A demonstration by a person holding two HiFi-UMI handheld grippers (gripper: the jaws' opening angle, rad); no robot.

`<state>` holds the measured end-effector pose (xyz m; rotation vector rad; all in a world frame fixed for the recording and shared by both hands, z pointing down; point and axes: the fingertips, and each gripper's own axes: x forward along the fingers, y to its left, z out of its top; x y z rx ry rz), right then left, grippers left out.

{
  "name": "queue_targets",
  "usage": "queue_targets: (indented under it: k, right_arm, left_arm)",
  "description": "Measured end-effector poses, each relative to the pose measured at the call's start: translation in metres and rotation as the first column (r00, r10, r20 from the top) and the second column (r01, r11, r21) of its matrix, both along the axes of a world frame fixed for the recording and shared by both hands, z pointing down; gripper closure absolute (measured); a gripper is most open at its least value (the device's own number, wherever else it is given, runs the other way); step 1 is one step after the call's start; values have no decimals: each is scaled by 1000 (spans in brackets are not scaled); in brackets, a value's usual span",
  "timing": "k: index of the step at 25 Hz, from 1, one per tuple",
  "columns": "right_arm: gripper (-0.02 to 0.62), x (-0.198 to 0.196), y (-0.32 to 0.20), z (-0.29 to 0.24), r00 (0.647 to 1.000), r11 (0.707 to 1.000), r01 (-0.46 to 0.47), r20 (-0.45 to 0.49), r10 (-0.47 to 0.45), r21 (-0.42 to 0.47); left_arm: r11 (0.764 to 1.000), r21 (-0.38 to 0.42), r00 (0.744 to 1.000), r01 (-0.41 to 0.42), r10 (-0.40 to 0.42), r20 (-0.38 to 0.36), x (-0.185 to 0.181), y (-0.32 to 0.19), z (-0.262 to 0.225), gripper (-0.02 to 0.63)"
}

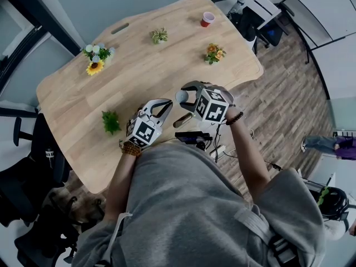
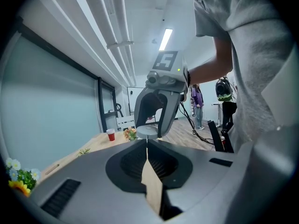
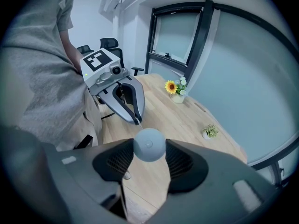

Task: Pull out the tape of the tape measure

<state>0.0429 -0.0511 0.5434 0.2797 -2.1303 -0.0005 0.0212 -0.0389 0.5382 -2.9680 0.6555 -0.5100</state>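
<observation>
A small round grey tape measure sits between the jaws of my right gripper, above the near edge of the wooden table. In the right gripper view the tape measure fills the gap between the pads, and the right gripper is shut on it. My left gripper points its closed tips at the case from the left. In the left gripper view the left gripper meets just under the tape measure, pinching a thin sliver of tape end. Very little tape shows between the left gripper and the case.
On the table stand a sunflower pot, a small green plant, a succulent, orange flowers and a red cup. Office chairs stand at the left. A person stands far right on the wood floor.
</observation>
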Motion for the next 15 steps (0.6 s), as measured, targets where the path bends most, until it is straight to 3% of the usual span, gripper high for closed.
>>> queue_targets:
  k: [15]
  right_arm:
    - [371,11,-5,7,999,1000,-31,-22,31,-2]
  left_arm:
    - [1000,-16,1000,24,-24,11,-4,-2,7,592]
